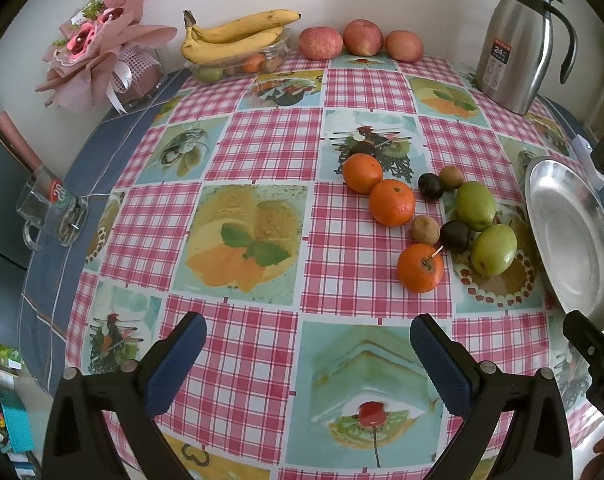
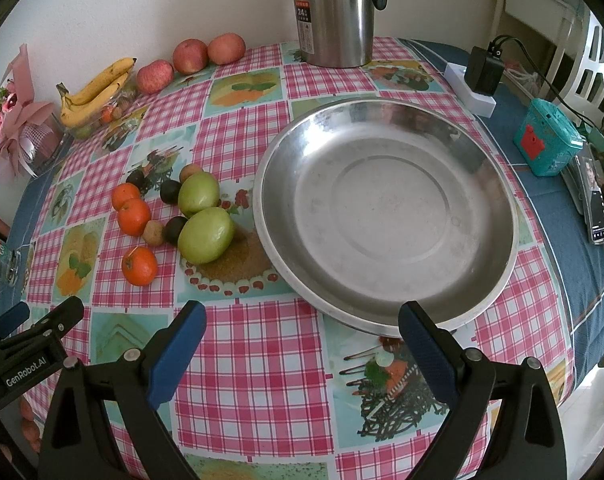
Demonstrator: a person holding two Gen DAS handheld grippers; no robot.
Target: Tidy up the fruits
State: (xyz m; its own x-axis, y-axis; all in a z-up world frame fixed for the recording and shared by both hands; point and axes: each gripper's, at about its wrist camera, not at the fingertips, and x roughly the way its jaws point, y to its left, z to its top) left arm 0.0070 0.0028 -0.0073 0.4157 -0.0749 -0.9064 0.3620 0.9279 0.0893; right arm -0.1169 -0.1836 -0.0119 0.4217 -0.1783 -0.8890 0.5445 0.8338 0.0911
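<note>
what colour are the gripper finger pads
Dark blue, textured pads; clearest in the right wrist view.

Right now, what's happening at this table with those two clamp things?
A person holds a two-finger gripper in each hand, about to sort fruit. Both the left gripper and right gripper hover open and hold nothing. Oranges, green fruits and small dark and brown ones lie in a loose cluster on the tablecloth, beside a steel plate with nothing in it.
</note>
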